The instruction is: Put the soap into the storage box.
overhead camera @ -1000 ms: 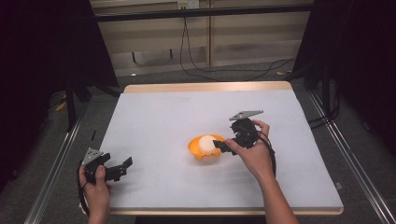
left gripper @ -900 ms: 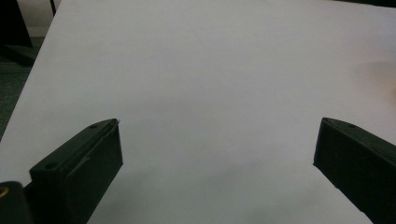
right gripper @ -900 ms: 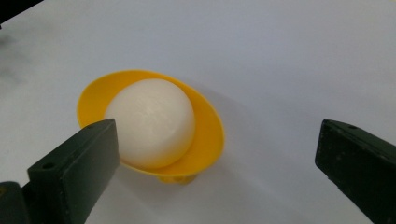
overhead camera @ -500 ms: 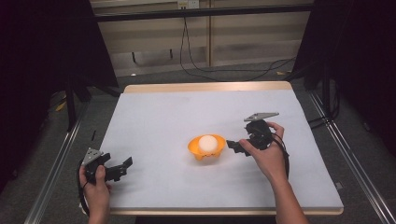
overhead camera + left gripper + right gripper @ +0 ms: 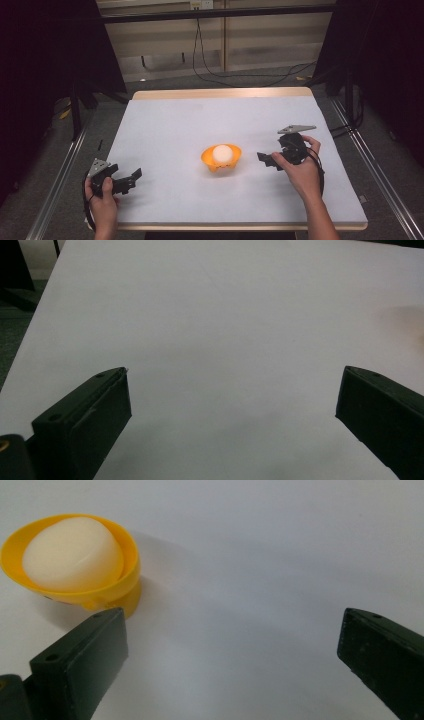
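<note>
The orange bowl (image 5: 221,159) looks light, stiff and slippery; its rim seems the best hold. Right of the bowl, the right gripper (image 5: 267,161) is spread and empty; far left of it, the left gripper (image 5: 131,177) is spread too.

Both handheld grippers are all black plastic. The left gripper (image 5: 129,180) and the right gripper (image 5: 265,161) each have a flat grey three-cornered plate on top, and the right one's plate (image 5: 296,129) sits up on a little stalk. Jaws are chunky rectangular black blocks with small round screw holes in the top faces; the left gripper view also catches a bit of brassy metal down in the bottom corner, maybe a screw or insert. A thin black cable loops off each one by the wrist. Forearms look bare, no sleeves or gloves that I can make out
</note>
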`<state>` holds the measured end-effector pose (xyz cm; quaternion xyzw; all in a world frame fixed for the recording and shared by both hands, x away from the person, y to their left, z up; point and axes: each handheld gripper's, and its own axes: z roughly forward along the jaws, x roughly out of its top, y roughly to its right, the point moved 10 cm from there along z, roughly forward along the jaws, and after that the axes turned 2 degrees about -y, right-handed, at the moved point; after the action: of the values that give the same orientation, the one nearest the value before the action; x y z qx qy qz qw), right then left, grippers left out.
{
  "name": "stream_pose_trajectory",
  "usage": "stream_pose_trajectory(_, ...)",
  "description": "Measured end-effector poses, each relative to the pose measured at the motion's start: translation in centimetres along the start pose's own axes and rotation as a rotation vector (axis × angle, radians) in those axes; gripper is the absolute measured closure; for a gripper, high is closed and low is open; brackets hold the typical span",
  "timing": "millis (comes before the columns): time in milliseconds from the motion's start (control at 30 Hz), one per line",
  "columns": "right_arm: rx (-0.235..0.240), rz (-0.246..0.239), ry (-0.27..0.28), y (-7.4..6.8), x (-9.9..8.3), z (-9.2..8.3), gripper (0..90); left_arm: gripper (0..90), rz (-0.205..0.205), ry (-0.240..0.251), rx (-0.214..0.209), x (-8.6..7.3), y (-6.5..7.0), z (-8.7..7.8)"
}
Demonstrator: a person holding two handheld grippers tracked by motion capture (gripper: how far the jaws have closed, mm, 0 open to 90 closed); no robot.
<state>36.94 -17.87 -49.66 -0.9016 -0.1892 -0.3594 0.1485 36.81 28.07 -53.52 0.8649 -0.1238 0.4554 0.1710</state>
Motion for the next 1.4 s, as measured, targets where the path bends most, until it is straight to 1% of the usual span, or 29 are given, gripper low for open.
stream_pose_trajectory(133,-0.013,0.019,0.0,0.9,-0.8,-0.5,0.0,1.1,-0.003,0.003,0.001,0.0,0.0,0.0)
stream_pose_trajectory(167,-0.01,0.014,0.004,1.1,-0.9,-0.6,0.0,1.1,-0.001,0.001,0.002,0.0,0.0,0.0)
stream_pose_trajectory(300,-0.018,0.02,0.002,1.9,-1.8,-1.0,0.0,1.1,-0.004,0.004,0.001,0.0,0.0,0.0)
stream_pose_trajectory(467,-0.037,0.041,0.006,3.0,-2.7,-1.8,0.0,1.1,-0.006,0.005,0.002,0.0,0.1,0.0)
stream_pose_trajectory(567,-0.054,0.044,0.007,3.8,-3.4,-2.3,0.0,1.1,-0.008,0.006,0.003,0.0,0.1,0.0)
stream_pose_trajectory(700,-0.061,0.051,0.023,4.6,-4.4,-2.8,0.0,1.1,-0.007,0.005,0.003,0.0,0.1,0.0)
stream_pose_trajectory(833,-0.07,0.063,0.024,5.4,-5.6,-3.2,0.0,1.1,-0.004,0.005,0.003,0.0,0.1,0.0)
stream_pose_trajectory(900,-0.078,0.086,0.025,5.8,-6.2,-3.5,0.0,1.1,0.004,0.001,0.004,0.0,0.1,0.0)
stream_pose_trajectory(933,-0.081,0.08,0.032,6.1,-6.4,-3.7,0.0,1.1,0.004,0.001,0.004,0.0,0.1,0.0)
stream_pose_trajectory(967,-0.081,0.091,0.034,6.2,-6.7,-3.8,0.0,1.1,0.004,0.001,0.004,0.0,0.1,0.0)
stream_pose_trajectory(1067,-0.082,0.097,0.039,6.7,-7.4,-4.3,0.0,1.1,-0.004,0.006,0.004,0.0,0.1,0.0)
stream_pose_trajectory(1300,-0.102,0.113,0.063,7.9,-8.9,-5.4,0.0,1.1,0.005,0.002,0.007,0.0,0.1,0.0)
stream_pose_trajectory(1400,-0.104,0.12,0.066,8.4,-9.5,-5.9,0.0,1.1,0.003,0.002,0.007,0.0,0.1,0.0)
